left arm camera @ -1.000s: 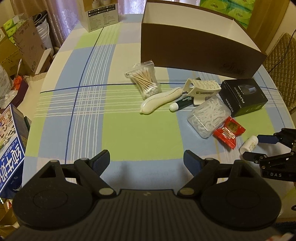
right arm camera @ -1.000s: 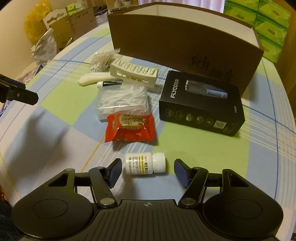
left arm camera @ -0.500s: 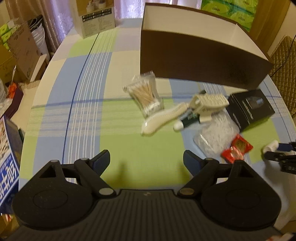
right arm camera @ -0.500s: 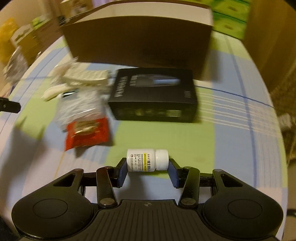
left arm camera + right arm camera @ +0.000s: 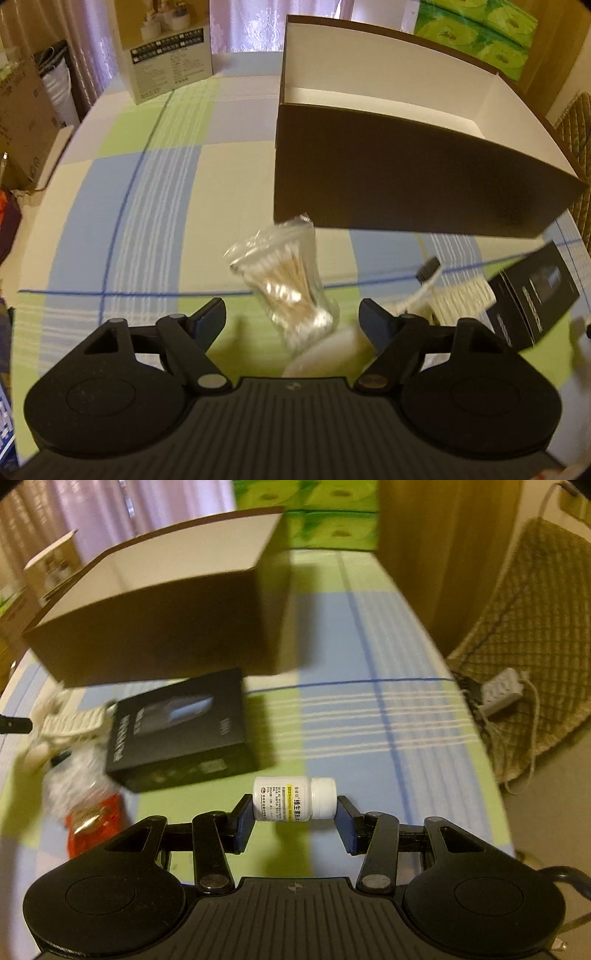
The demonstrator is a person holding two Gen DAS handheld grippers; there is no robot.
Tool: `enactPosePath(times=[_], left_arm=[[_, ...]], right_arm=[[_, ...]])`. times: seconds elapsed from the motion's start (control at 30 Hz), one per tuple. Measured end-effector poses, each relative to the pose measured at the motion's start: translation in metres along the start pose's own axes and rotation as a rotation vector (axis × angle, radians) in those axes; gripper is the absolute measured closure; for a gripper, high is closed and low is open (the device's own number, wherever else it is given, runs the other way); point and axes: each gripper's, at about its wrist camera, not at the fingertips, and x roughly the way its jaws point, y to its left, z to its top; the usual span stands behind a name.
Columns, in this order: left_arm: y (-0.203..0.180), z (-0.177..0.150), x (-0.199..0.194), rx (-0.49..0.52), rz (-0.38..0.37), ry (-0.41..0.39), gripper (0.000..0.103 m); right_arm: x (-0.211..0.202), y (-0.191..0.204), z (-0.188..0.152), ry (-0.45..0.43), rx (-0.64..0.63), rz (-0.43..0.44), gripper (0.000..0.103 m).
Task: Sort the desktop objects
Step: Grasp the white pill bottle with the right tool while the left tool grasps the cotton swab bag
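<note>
My right gripper (image 5: 294, 821) is shut on a small white pill bottle (image 5: 294, 803), held sideways and lifted above the checked tablecloth. Left of it lie a black product box (image 5: 181, 734), a red snack packet (image 5: 92, 821), a clear bag of white picks (image 5: 72, 779) and a cream plastic clip (image 5: 74, 723). My left gripper (image 5: 291, 321) is open and low over a clear bag of cotton swabs (image 5: 291, 288), which sits between its fingers. A cream handle (image 5: 325, 350) lies just under it. The big brown open box (image 5: 406, 177) stands beyond; its white inside shows nothing in it.
A printed carton (image 5: 166, 48) stands at the table's far left. Green tissue packs (image 5: 325, 520) are behind the brown box. A quilted chair (image 5: 528, 635) with a grey power strip (image 5: 502, 694) is off the table's right edge. Cardboard boxes (image 5: 26, 122) crowd the left side.
The right gripper closed on the pill bottle, lifted it and swung right toward the brown box. The left gripper moved forward and down over the cotton swab bag, still open.
</note>
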Motion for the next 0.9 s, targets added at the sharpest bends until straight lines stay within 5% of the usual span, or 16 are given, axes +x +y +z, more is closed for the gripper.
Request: enactPosePath(times=[0.33,0.47,0.9], left_arm=[[0.006,0.007,0.032,0.007,0.006,0.057,0.048],[0.009,0.005,0.034,0.024,-0.022,0.064,0.079],[0.032,-0.008,-0.019,0.032,-0.014,0.001,0.086]], right_arm=[[0.003,-0.015,0.002,0.014,0.042,-0.029,0.059],[0.003,-0.013,0.004,0.017,0.041,-0.019,0.059],[-0.007,-0.009,0.014,-0.021,0.012,0.024,0.059]])
